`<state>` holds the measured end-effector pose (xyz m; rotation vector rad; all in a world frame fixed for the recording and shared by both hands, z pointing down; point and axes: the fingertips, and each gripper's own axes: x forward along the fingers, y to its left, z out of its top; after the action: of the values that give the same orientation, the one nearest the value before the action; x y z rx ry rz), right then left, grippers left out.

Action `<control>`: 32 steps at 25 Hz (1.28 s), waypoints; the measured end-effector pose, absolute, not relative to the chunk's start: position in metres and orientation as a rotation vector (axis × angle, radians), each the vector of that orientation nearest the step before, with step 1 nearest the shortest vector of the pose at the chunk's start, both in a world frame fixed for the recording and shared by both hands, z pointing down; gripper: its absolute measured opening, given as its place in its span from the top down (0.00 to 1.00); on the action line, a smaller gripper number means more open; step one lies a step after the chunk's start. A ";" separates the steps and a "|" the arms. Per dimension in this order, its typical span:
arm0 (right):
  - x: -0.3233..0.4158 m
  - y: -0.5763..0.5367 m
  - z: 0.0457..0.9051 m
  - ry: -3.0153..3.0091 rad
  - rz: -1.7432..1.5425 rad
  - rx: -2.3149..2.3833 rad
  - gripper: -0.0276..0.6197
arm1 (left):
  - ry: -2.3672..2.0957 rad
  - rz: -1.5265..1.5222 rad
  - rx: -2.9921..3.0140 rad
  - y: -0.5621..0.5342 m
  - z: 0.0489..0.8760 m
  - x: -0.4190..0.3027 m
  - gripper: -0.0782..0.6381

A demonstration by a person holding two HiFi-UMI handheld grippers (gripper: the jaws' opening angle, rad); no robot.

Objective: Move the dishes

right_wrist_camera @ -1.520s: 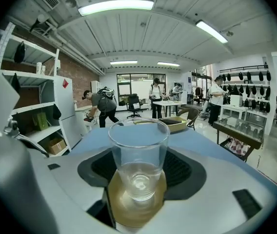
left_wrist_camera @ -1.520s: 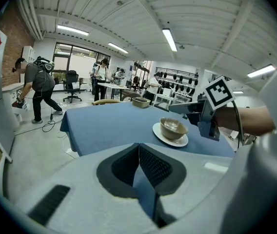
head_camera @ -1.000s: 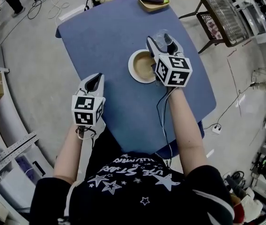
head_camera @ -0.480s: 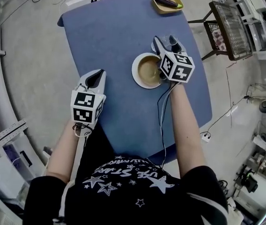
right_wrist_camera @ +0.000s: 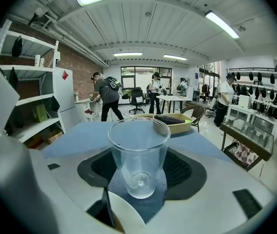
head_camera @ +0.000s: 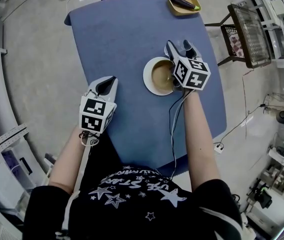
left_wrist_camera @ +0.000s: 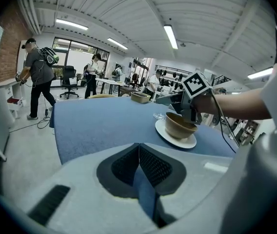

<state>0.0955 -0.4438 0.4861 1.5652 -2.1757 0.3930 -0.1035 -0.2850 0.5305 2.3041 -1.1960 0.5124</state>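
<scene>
Glass sits clamped between right gripper jaws; bowl on plate just beside its left jaw; left gripper pinched together, empty.

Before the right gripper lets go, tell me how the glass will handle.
The glass is clear and thin-walled, so probably fragile and light. Its smooth sides taper to the base, so it may slip in a loose grip. Tall on a small base beside the plate, it could tip if nudged.
</scene>
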 end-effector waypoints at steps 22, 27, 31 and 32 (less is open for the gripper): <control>0.112 -0.361 0.484 -2.149 0.576 1.611 0.50 | -1.214 0.489 2.345 -0.265 0.499 -0.103 0.86; 0.114 -0.337 0.505 -2.091 0.677 1.602 0.57 | -1.165 0.510 2.381 -0.258 0.500 -0.096 0.86; 0.112 -0.322 0.519 -2.057 0.752 1.594 0.61 | -1.148 0.515 2.392 -0.253 0.502 -0.096 0.86; 0.111 -0.320 0.521 -2.052 0.759 1.589 0.62 | -1.146 0.515 2.393 -0.252 0.502 -0.096 0.86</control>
<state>0.1112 -0.3195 0.5208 1.5895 -2.0517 0.7592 -0.0959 -0.2517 0.5022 2.3931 -1.1461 0.5148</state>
